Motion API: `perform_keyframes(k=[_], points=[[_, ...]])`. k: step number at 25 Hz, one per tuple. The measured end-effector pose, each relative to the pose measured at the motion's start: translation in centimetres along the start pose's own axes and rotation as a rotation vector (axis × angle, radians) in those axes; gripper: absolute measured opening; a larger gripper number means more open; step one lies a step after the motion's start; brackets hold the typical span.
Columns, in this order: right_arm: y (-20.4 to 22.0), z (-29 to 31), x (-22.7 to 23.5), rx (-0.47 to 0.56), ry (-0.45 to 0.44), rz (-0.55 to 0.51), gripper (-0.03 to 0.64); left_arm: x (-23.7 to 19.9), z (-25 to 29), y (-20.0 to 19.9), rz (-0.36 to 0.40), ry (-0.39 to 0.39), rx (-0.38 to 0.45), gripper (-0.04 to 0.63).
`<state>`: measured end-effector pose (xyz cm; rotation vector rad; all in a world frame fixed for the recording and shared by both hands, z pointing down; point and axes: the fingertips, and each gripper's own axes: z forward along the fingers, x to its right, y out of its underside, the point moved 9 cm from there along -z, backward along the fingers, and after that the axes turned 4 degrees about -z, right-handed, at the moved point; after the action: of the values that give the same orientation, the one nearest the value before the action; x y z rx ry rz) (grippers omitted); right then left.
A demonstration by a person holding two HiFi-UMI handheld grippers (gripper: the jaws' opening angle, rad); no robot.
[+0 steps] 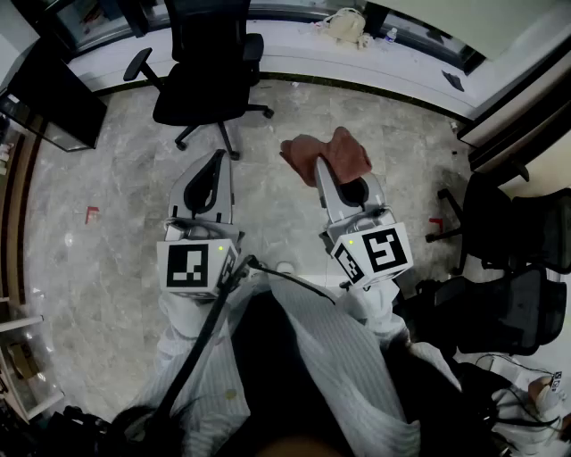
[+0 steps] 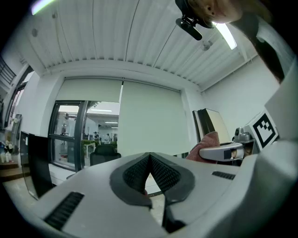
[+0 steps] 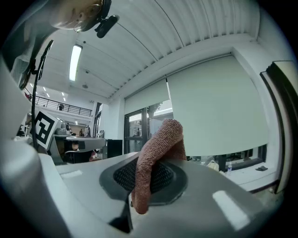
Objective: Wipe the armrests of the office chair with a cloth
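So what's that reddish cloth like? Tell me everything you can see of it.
The cloth is a rusty pink, fuzzy like a towel, crumpled and soft. The right gripper pinches one fold between its shut jaws; the rest bunches past the tips, held up over the floor. Nothing else touches it.

Counted: grippers, cloth, chairs, floor scraps

Two grippers, the left gripper (image 1: 217, 159) and the right gripper (image 1: 322, 171), with one marker cube on the left (image 1: 194, 266) and one on the right (image 1: 376, 253). One cloth (image 1: 343, 152). At least three chairs: one ahead (image 1: 207, 67), two at the right edge (image 1: 500, 223) (image 1: 525, 308). Two red scraps (image 1: 92, 214) (image 1: 434, 221). One bag (image 1: 343, 23).
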<state>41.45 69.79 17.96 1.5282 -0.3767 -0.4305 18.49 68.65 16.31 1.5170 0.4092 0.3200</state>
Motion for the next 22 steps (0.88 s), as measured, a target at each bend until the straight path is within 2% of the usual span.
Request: perform_keyframes(k=[9, 17, 22], points=[[-0.4, 0.5, 1.1, -0.004, -0.011, -0.006, 0.023, 0.2, 1.5, -0.5, 0.006, -0.013, -0.004, 0.003], [1.4, -0.9, 3.0, 0.016, -0.024, 0.022, 0.025, 2.3, 1.5, 1.2, 0.018, -0.055, -0.005, 0.003], [2.4, 1.4, 4.5, -0.007, -0.041, 0.037, 0.025, 0.9, 3.6, 1.8, 0.017, -0.090, -0.017, 0.003]])
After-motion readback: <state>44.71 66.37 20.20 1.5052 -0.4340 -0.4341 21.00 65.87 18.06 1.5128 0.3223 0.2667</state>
